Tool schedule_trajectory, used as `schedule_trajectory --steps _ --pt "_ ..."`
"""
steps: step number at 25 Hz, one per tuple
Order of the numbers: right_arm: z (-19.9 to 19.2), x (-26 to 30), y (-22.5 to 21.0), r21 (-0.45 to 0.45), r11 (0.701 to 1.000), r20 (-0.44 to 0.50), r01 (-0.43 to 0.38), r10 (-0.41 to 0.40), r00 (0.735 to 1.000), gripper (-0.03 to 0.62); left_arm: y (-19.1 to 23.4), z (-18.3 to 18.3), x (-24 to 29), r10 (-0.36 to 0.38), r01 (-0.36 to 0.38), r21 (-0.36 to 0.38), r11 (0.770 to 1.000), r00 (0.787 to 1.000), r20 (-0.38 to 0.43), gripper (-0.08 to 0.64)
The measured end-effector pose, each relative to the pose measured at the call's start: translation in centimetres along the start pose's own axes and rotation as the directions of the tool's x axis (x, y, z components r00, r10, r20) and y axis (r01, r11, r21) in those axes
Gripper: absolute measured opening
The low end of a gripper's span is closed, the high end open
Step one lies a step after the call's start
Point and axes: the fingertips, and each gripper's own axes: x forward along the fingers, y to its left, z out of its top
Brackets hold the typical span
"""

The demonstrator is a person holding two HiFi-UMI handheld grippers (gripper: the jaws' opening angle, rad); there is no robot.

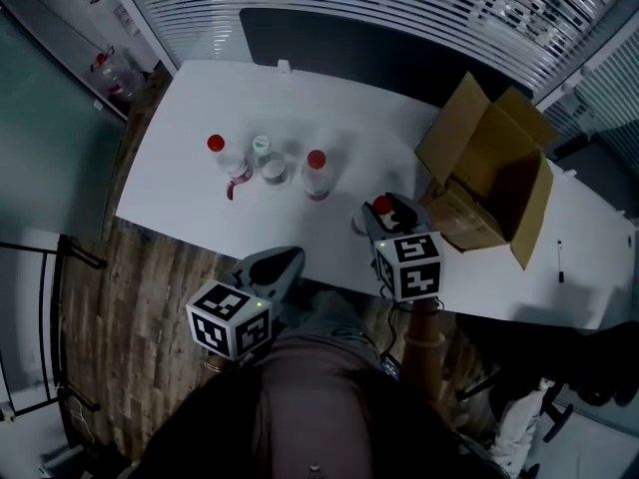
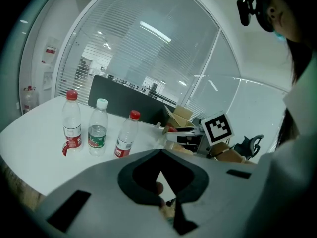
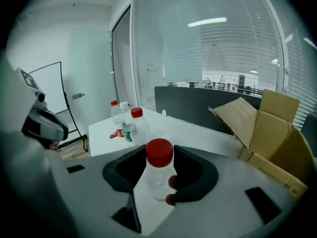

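Observation:
My right gripper (image 1: 384, 211) (image 3: 159, 150) is shut on a small clear bottle with a red cap (image 1: 380, 206) (image 3: 158, 175), over the white table (image 1: 200, 208) near its front edge. The bottle stands upright between the dark pads. To its left on the table stand three more bottles in a row: a red-capped one (image 1: 222, 156) (image 2: 72, 125), a green-labelled one with a pale cap (image 1: 270, 163) (image 2: 98, 130) and another red-capped one (image 1: 316, 175) (image 2: 126, 135). My left gripper (image 1: 285, 259) (image 2: 161, 152) hangs just off the table's front edge, shut with nothing in it.
An open cardboard box (image 1: 494, 183) (image 3: 272, 133) sits on the table just right of my right gripper. A dark partition panel (image 1: 339, 48) runs along the far edge. A pen (image 1: 560, 260) lies at far right. Wooden floor (image 1: 150, 307) shows to the left.

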Motion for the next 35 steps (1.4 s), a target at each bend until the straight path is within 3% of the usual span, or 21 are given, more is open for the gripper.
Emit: schedule_trajectory --steps 8,22,26,32,35 --pt "-0.8 -1.0 0.5 0.046 0.998 -0.014 0.051 -0.051 0.999 0.175 0.4 -0.1 -1.4 -0.044 0.044 0.024 0.999 0.999 0.002 0.006" --pt "-2.8 -6.2 3.0 0.152 0.962 0.026 0.227 -0.234 0.972 0.176 0.9 -2.4 -5.9 -0.17 0.171 0.095 0.981 0.985 -0.02 0.006" --pt "-2.4 -8.3 4.4 0.165 0.951 0.068 0.261 -0.275 0.959 0.175 1.1 -2.9 -7.2 -0.179 0.179 0.094 0.979 0.984 -0.011 0.006" --pt "-2.7 -10.6 6.3 0.176 0.952 0.119 0.25 -0.272 0.955 0.173 0.6 -3.8 -8.1 -0.172 0.17 0.083 0.982 0.985 0.011 0.006" --pt "-2.7 -12.0 7.2 0.176 0.953 0.149 0.248 -0.275 0.95 0.139 0.0 -4.2 -8.7 -0.155 0.153 0.074 0.985 0.988 0.025 0.005"
